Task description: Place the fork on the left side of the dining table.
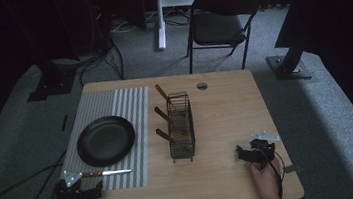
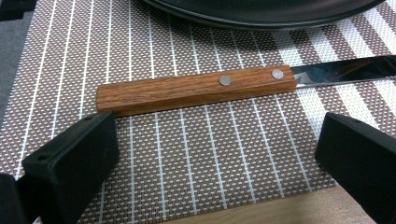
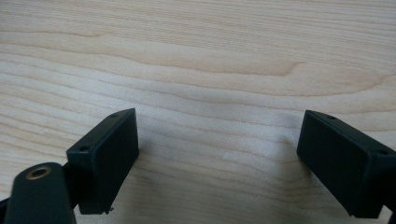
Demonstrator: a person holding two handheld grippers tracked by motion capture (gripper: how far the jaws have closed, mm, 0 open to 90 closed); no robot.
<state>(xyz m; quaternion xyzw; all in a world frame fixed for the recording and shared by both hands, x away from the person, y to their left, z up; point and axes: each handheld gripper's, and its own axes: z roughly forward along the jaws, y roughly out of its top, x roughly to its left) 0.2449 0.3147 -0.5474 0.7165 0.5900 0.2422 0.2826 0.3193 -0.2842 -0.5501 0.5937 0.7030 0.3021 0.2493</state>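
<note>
No text, label, brand or number can be read anywhere.

A black folding chair (image 1: 225, 21) stands on grey carpet (image 1: 337, 111) beyond the table (image 1: 227, 119)

**What sits on my table**

I work at a light wooden table (image 1: 226, 109). A striped placemat (image 1: 130, 105) covers its left part, reaching my near edge. A wire rack (image 1: 181, 126) stands on the bare wood just right of the mat. A small round grommet (image 1: 202, 85) sits near the far edge.
</note>
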